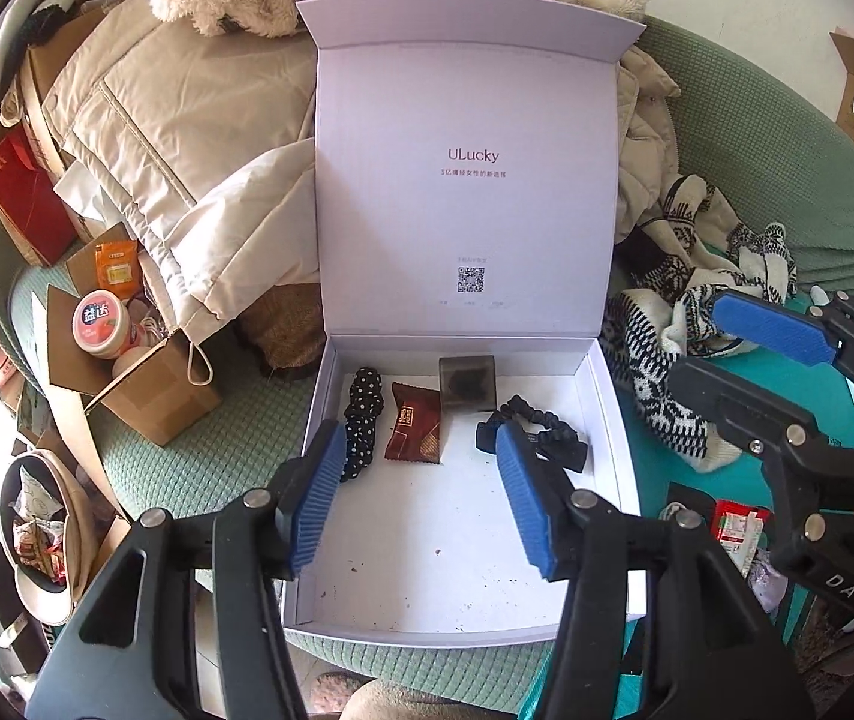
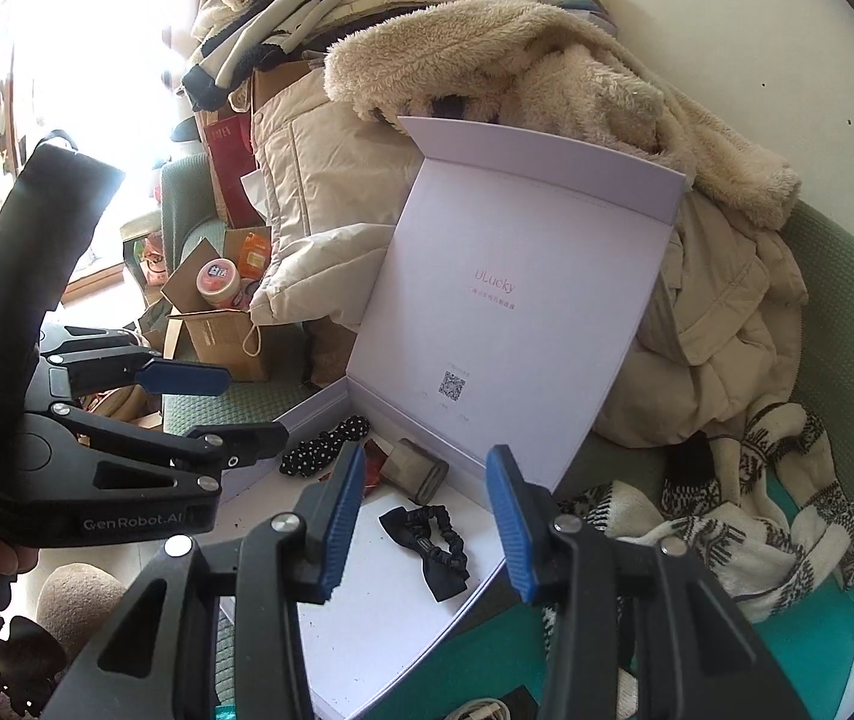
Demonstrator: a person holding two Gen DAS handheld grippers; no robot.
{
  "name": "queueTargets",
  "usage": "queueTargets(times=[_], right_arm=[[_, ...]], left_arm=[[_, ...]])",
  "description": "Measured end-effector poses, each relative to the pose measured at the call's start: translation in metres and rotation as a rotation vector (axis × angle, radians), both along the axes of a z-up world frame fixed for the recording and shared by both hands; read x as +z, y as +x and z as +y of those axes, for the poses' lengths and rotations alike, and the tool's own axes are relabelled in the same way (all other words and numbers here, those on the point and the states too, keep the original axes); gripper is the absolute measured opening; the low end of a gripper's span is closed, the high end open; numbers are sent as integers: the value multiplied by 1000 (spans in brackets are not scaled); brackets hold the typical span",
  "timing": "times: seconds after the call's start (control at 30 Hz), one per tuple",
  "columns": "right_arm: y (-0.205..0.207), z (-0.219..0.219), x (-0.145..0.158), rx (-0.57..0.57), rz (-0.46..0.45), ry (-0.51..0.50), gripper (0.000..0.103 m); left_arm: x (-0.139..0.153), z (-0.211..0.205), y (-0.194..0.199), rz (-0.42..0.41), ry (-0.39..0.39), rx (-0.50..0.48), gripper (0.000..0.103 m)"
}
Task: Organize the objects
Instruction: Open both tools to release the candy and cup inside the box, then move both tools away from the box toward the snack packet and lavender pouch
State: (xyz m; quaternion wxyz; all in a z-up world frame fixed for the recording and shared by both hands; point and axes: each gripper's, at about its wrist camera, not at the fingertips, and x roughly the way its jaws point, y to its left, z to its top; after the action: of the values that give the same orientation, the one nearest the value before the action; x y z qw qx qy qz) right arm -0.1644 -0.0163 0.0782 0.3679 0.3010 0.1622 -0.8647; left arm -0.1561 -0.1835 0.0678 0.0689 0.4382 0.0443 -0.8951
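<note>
A white box lies open on a green couch, its lid standing upright behind it. Inside lie a polka-dot scrunchie, a brown snack packet, a small grey case and a black bow hair tie. My left gripper is open and empty above the box floor. My right gripper is open and empty over the box's right side, above the bow hair tie. In the left wrist view the right gripper's blue pad shows at the right.
Beige coats and a fleece are piled behind the box. A cardboard box with a pink jar stands to the left. A patterned knit and a teal cloth lie to the right. A red packet lies near the right.
</note>
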Motion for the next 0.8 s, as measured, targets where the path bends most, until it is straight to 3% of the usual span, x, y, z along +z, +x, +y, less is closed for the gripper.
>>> queueTargets(times=[0.8], right_arm=[[81, 55, 32, -30, 49, -20, 42]], left_arm=[[42, 62, 98, 67, -14, -21, 56]])
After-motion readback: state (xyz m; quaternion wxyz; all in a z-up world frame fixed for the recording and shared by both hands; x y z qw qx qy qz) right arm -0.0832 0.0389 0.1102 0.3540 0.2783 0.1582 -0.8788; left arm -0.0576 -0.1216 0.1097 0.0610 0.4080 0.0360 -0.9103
